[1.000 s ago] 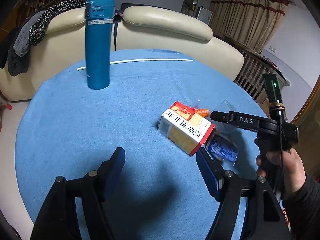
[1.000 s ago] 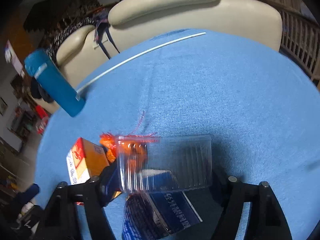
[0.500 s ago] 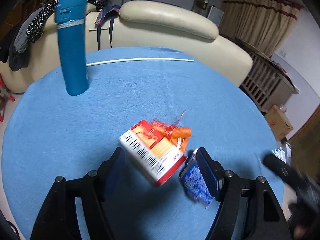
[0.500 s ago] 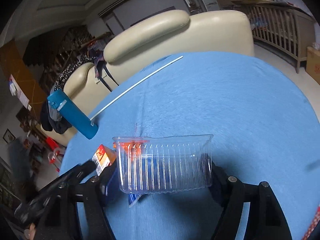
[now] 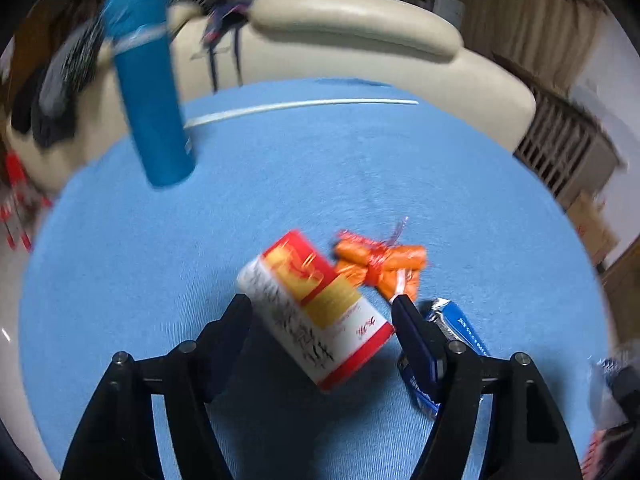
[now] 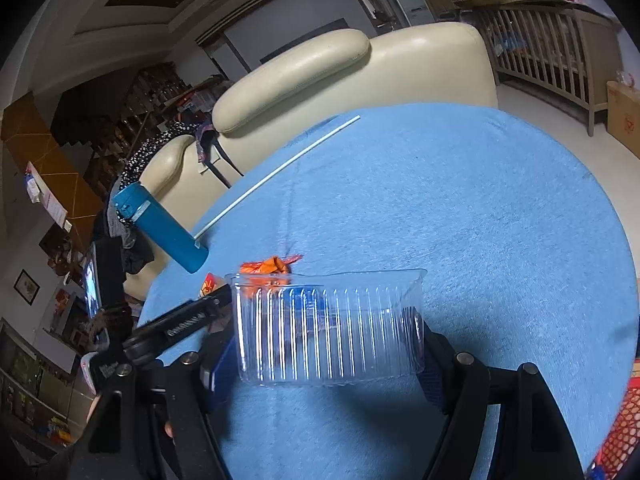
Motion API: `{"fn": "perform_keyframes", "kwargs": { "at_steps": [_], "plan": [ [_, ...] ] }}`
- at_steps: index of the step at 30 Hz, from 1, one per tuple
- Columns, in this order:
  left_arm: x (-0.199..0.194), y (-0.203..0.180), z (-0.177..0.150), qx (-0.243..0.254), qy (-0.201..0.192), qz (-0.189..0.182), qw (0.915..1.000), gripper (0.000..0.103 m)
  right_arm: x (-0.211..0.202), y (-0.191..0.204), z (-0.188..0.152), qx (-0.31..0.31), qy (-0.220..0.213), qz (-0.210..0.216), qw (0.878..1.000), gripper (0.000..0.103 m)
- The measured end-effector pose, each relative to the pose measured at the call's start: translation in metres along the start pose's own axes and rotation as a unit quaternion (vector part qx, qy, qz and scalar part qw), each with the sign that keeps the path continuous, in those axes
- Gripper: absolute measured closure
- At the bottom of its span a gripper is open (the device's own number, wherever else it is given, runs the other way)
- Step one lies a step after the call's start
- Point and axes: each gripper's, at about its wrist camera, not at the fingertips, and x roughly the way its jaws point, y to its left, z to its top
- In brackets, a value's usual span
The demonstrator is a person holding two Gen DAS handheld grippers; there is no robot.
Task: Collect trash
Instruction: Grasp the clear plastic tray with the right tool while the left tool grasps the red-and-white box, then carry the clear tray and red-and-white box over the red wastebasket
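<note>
The right gripper (image 6: 330,344) clamps a clear ribbed plastic tray (image 6: 328,328) between its fingers, nothing inside it; the left gripper (image 5: 322,312) gapes around a red-and-white carton (image 5: 312,308); an orange wrapper (image 5: 380,264) lies just beyond its right fingertip.

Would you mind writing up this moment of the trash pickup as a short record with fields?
surface: round table under a blue cloth
right claw: shut on the clear plastic tray, off the table
left claw: open, straddling the red and yellow carton
loose trash: orange wrapper, blue packet
also on table: blue flask, white rod
behind: cream sofa
</note>
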Motion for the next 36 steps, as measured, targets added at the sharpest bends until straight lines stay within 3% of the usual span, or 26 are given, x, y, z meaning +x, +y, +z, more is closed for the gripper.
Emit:
{"fn": "perform_keyframes", "kwargs": {
  "at_steps": [2,6,13,15,16,36],
  "plan": [
    [-0.002,0.012,-0.005,-0.022,0.013,-0.018,0.9995,0.029,-0.003,0.001,-0.002,0.001,-0.003,0.000,1.000,0.026],
    [-0.007,0.021,-0.015,-0.029,0.010,-0.012,0.9994,0.025,-0.004,0.003,-0.005,0.004,-0.004,0.002,1.000,0.026],
    [0.009,-0.003,-0.016,0.018,0.022,0.006,0.9996,0.025,-0.005,0.005,-0.005,0.002,-0.001,-0.001,1.000,0.026],
    [0.010,-0.005,-0.014,0.035,0.021,0.005,0.9992,0.052,-0.005,0.004,-0.005,0.002,0.000,-0.002,1.000,0.026],
    [0.010,-0.005,-0.016,0.044,0.022,0.008,0.9988,0.053,-0.005,0.004,-0.006,0.001,0.000,-0.003,1.000,0.026],
    [-0.043,0.000,-0.034,0.062,0.001,-0.011,0.9980,0.054,-0.006,0.021,-0.037,-0.008,0.022,-0.019,1.000,0.026]
  ]
}}
